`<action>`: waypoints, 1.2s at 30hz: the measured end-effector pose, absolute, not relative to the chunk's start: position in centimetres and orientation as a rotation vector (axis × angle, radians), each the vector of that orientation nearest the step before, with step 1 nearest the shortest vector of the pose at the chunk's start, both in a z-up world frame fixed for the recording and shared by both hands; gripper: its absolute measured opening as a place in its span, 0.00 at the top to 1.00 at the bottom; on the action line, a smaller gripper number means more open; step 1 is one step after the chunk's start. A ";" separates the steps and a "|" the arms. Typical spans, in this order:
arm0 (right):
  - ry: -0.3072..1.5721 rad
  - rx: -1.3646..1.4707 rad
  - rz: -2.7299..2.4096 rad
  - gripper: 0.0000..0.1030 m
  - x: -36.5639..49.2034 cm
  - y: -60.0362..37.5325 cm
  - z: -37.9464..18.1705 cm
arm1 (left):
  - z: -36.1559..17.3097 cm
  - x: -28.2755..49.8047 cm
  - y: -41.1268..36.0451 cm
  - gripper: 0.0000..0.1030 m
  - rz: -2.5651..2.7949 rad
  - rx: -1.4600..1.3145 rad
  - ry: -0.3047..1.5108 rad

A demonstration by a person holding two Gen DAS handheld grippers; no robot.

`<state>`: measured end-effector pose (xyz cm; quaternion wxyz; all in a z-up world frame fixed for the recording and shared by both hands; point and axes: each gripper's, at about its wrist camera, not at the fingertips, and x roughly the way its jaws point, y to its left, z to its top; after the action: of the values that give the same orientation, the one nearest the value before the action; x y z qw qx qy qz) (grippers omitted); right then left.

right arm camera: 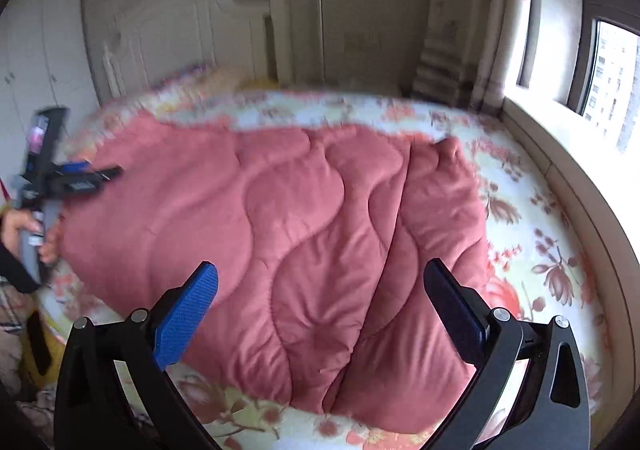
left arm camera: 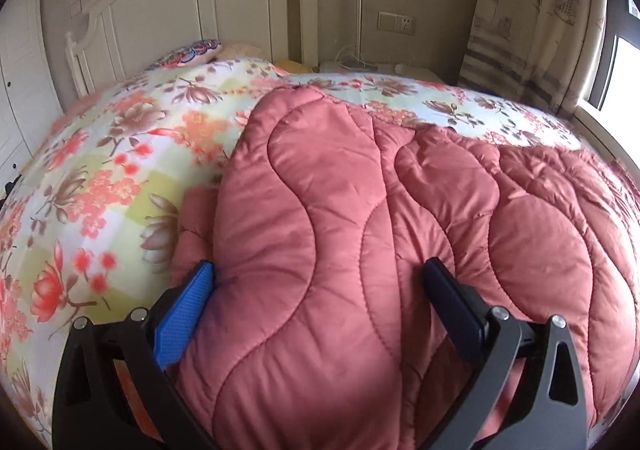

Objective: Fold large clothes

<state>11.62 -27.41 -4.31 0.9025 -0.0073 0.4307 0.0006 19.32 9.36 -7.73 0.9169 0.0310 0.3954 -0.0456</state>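
Pink quilt (right arm camera: 280, 234) lies folded on the bed (right arm camera: 540, 234) near its foot edge; left tongs (left arm camera: 320, 282) and right tongs (right arm camera: 320, 286) both spread wide.

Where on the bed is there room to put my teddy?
Bare floral sheet lies between the pink quilt and the window ledge, and between the quilt and the headboard. The near edge is crowded by both open tools.
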 end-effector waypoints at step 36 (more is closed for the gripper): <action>0.839 0.103 0.029 0.05 21.8 -26.5 2.5 | -2.8 25.4 -0.3 0.02 -0.134 0.295 0.769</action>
<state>21.78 -26.47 2.51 0.9119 0.0498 0.4071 0.0138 25.40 -0.28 -2.80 0.9142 0.1431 0.3736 -0.0649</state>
